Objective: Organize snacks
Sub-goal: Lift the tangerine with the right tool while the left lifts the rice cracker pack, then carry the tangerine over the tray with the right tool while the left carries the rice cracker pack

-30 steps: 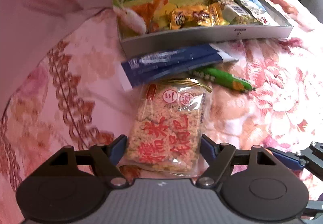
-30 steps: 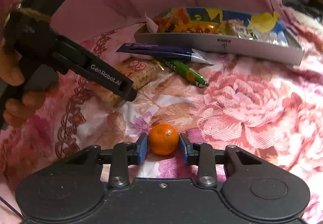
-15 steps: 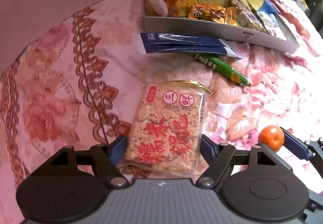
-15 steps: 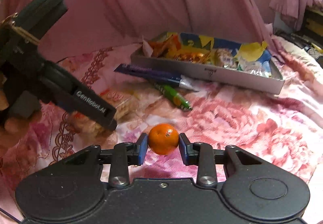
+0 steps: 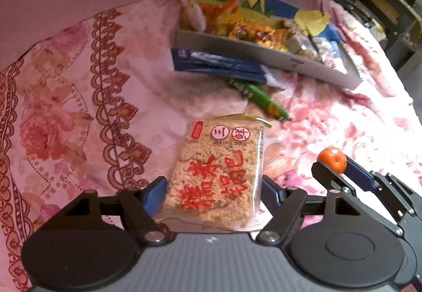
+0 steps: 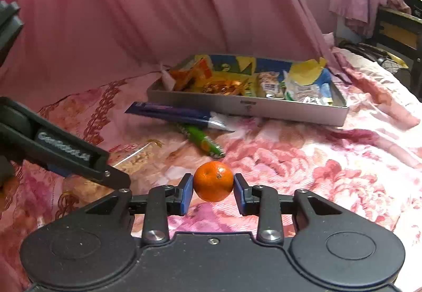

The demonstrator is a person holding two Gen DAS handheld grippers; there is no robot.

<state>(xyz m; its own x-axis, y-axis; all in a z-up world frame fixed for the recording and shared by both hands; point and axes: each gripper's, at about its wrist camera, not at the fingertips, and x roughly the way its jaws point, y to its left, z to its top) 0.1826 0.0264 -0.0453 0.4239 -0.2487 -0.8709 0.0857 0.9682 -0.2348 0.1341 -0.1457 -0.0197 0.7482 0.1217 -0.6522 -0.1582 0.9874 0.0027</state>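
Clamped between the blue pads of the right gripper [image 6: 213,190]: a small orange [image 6: 213,181], lifted clear of the floral bedspread [image 6: 329,173]. Gripped at both long edges by the left gripper [image 5: 211,194]: a clear rice-cake packet [image 5: 219,173] with red lettering. Farther in, toward the bed's far edge, a grey tray [image 6: 290,110] filled with wrapped snacks; just before its front wall, a dark blue packet [image 6: 171,111] overlapping a green stick pack [image 6: 203,140].

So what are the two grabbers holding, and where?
Left gripper pinches the rice cracker packet by its side edges; right gripper squeezes the small orange at its sides.
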